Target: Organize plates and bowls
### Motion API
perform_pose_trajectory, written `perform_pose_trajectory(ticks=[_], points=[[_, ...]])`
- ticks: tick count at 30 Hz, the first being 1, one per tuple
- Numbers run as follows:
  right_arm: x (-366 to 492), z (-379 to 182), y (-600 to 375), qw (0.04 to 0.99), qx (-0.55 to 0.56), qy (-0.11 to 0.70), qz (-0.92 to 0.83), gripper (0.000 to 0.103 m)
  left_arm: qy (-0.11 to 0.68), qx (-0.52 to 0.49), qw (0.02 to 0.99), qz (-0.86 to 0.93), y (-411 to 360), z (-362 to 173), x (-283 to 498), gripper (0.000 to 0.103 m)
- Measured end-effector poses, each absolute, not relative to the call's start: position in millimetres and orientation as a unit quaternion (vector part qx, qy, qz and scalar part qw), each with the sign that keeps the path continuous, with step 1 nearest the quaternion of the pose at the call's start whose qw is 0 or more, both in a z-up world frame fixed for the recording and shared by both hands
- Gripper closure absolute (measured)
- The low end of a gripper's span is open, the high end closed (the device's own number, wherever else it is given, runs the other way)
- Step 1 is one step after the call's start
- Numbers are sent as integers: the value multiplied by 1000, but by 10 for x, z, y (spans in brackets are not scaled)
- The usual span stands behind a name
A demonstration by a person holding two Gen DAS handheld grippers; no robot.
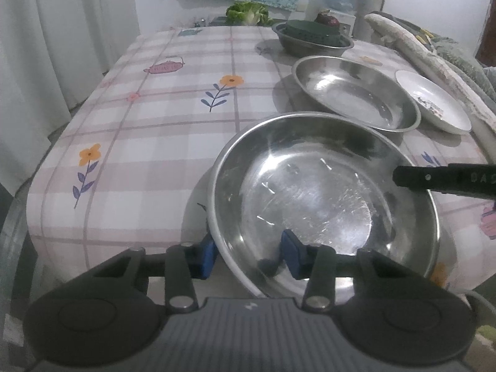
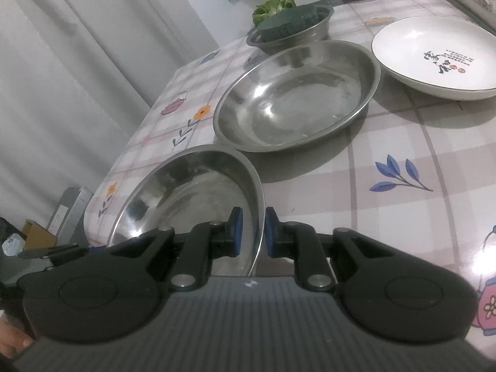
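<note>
1. I have the near steel bowl (image 1: 322, 207) at the near edge of the surface (image 1: 161, 117), held from 2 sides.
2. My right gripper (image 2: 251, 231) has its jaws pinching the bowl's right rim, 1 pad inside and 1 outside.
3. My left gripper (image 1: 248, 255) straddles the near rim with its jaws spread; the outer pad sits against the wall, the inner pad stands clear of it.
4. Just beyond lies a second steel bowl (image 1: 356, 93), with a white plate (image 1: 434, 102) to its right.
5. Farther back, a small steel bowl (image 1: 313, 42) holds a dark green round thing.
</note>
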State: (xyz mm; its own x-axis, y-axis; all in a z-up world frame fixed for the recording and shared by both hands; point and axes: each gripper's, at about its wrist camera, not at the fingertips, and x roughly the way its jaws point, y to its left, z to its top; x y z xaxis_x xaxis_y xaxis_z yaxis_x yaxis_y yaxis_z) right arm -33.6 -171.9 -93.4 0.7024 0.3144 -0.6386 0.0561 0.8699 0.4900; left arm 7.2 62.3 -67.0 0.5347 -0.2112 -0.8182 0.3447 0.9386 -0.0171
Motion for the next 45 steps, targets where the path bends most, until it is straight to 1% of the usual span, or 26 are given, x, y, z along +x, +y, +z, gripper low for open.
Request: perform_pose_trajectory(ticks=[14,22,27,30,45], points=[[-358,-896,-1648,898,220,373,75,88,450,71,878,-144,669,-626,8,58],[-344,-919,-1603,899,210,377,75,88,453,67,878,-140,717,-663,17,64],[-347,-926,-1546,905,190,376,69,88,456,63,877,-136,743,-695,49,71],[-336,-939,-1526,905,183,378,68,88,454,63,879,-134,753,-701,64,73],[-247,-1016,-1507,900,192,386,70,88,441,58,887,-126,746,-700,158,73]])
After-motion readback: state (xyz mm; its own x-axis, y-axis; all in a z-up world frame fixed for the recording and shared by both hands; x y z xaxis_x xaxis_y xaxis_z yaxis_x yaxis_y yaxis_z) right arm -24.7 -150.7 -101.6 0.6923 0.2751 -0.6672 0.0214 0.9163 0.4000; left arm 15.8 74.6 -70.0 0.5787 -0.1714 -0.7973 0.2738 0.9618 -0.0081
